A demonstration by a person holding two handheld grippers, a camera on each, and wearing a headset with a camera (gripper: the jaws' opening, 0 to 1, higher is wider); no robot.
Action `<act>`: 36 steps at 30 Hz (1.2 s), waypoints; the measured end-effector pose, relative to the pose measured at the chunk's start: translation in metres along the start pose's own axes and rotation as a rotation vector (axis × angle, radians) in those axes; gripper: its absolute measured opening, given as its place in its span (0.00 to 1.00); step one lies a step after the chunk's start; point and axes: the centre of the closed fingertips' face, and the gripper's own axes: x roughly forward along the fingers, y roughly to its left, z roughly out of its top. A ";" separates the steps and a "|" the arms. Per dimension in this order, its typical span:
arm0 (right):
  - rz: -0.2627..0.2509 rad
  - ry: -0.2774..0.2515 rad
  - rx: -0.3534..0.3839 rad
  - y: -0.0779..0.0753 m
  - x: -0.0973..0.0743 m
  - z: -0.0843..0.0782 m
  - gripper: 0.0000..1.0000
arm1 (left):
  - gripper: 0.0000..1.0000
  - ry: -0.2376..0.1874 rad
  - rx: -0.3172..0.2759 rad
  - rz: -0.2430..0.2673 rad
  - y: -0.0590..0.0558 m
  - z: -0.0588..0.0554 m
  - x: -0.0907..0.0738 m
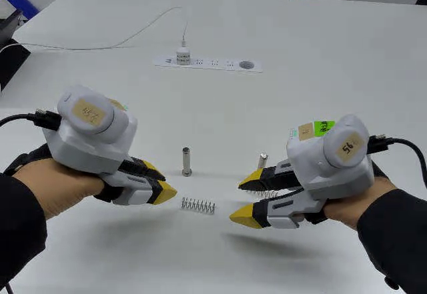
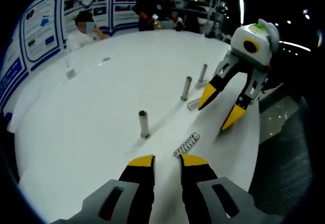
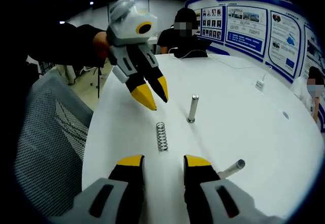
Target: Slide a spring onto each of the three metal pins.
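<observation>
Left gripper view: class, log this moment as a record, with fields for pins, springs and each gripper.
Surface: white table
Pins: three upright, all look bare: near pin, middle pin, far pin
Springs: two lying flat: near spring, far spring by the middle pin's foot
Left gripper: open, empty, near spring just ahead of its tips
Right gripper: open, empty, tips pointing down beside the far spring
</observation>
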 end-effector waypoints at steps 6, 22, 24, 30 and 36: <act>0.007 0.001 0.013 -0.002 0.013 0.003 0.29 | 0.19 0.004 0.004 -0.006 -0.003 -0.001 0.000; 0.021 0.039 0.009 0.002 0.036 0.001 0.20 | 0.19 0.009 0.012 -0.015 -0.006 -0.003 0.000; 0.022 0.041 0.010 0.003 0.038 0.000 0.19 | 0.19 0.008 0.013 -0.017 -0.006 -0.003 0.000; 0.021 0.049 0.006 0.003 0.041 -0.001 0.17 | 0.19 0.008 0.022 -0.024 -0.009 -0.004 0.001; 0.017 0.053 0.005 0.002 0.043 -0.003 0.15 | 0.20 0.007 0.037 -0.031 -0.010 -0.005 0.001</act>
